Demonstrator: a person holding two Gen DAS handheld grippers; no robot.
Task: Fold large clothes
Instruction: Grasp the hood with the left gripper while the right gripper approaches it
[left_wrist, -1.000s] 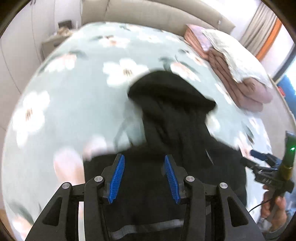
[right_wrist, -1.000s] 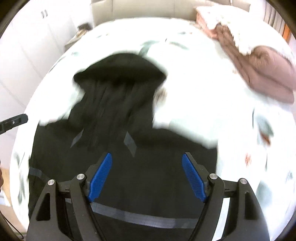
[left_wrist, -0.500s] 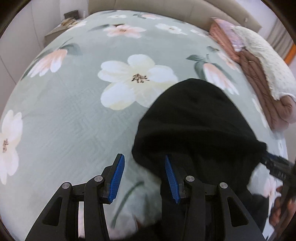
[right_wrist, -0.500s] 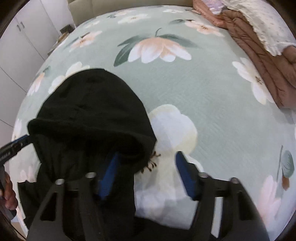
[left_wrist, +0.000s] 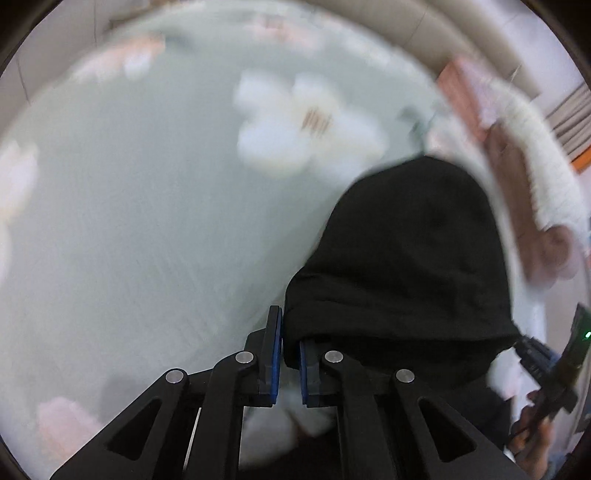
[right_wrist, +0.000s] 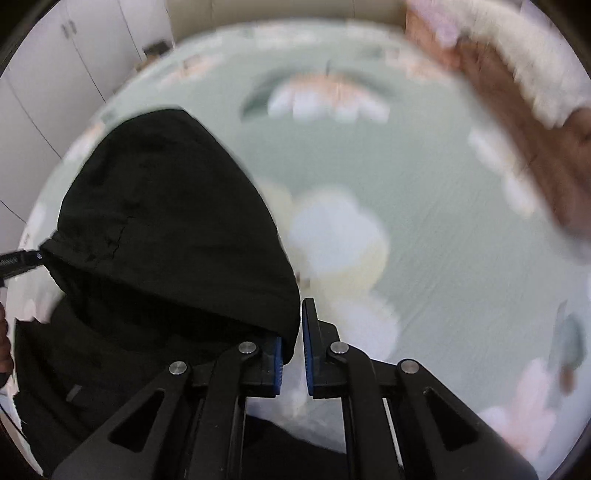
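While the black hoodie (left_wrist: 406, 266) lies spread on the bed (left_wrist: 147, 221), its hood sits toward 12 o'clock and the body trails to 6 o'clock under my cams, so I judge we're at the very start of the hood fold; nothing looks folded yet as far as I can see, tho the body and sleeves are mostly out of view.

Left hand-held gripper (left_wrist: 291, 363): jaws have just been closing, and now they're clenched on the hood's base corner at approx 6 o'clock in the left wrist view, fabric pinched between the blue pads (left_wrist: 275, 354).

Right hand-held gripper (right_wrist: 292, 356): jaws have just been closing too, now nipped onto the opposite hood-base corner, black cloth edge between the pads.

In each view the other tool shows at the far corner: at 3–4 o'clock from the left cam, at 9 o'clock from the right cam.

Left to do, imo: flip hood down over the back, then sleeves in, then body folds. So early, most of the job remains.

Outward: floral sheet w/ white flower (left_wrist: 306, 125) at 12 o'clock, brown blanket stack (right_wrist: 535, 140) at 2 o'clock, white cupboards (right_wrist: 55, 92) at 10 o'clock. Both frames are motion-blurred, so fine detail is iffy.
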